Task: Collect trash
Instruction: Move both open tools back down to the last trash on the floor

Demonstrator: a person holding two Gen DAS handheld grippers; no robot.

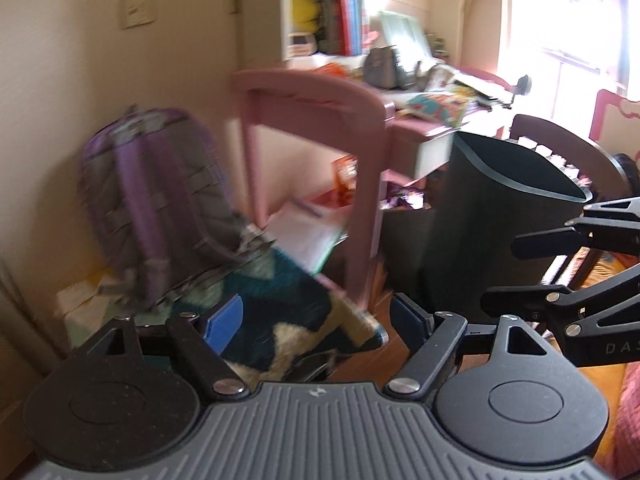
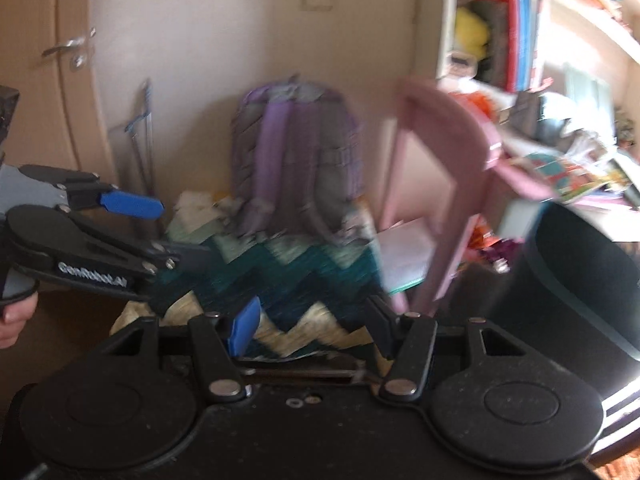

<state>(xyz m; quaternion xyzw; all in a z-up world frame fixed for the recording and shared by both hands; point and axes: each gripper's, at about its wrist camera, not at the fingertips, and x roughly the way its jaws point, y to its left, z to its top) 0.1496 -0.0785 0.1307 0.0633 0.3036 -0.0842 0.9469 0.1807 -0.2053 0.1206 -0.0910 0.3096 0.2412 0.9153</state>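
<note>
My left tongs [image 1: 316, 320] stand open with nothing between the blue pads — and my right tongs [image 2: 312, 320] stand open and empty as well. In the right wrist view the left tongs [image 2: 160, 232] enter from the left edge, a blue pad [image 2: 132, 205] leading, with my fingers [image 2: 12, 320] curled on the grip below. In the left wrist view the right tongs [image 1: 532, 272] reach in from the right edge, just in front of the dark bin.

Both tongs point down over a zigzag blanket [image 1: 280, 308] in teal, dark blue and cream, heaped on the floor. A purple-and-grey backpack [image 1: 160, 200] stands upright behind it against the cream wall [image 1: 80, 80]. Beside the backpack rises the pink frame of a desk [image 1: 320, 100]; its surface is crowded with papers, bags and a bright printed sheet [image 1: 436, 108]. Under the surface lie a white notebook [image 1: 308, 236] and small colourful wrappers [image 1: 404, 198] on the floor — the nearest thing to trash that I can make out, though the blur hides what they are.

The dark trash bin [image 1: 500, 216] stands open-topped to the right of the desk leg, near my right tongs. Above the surface a white shelf [image 1: 288, 8] holds red and blue folders and a yellow soft object. In the right wrist view a door [image 2: 60, 80] with a metal handle shows at the far left.
</note>
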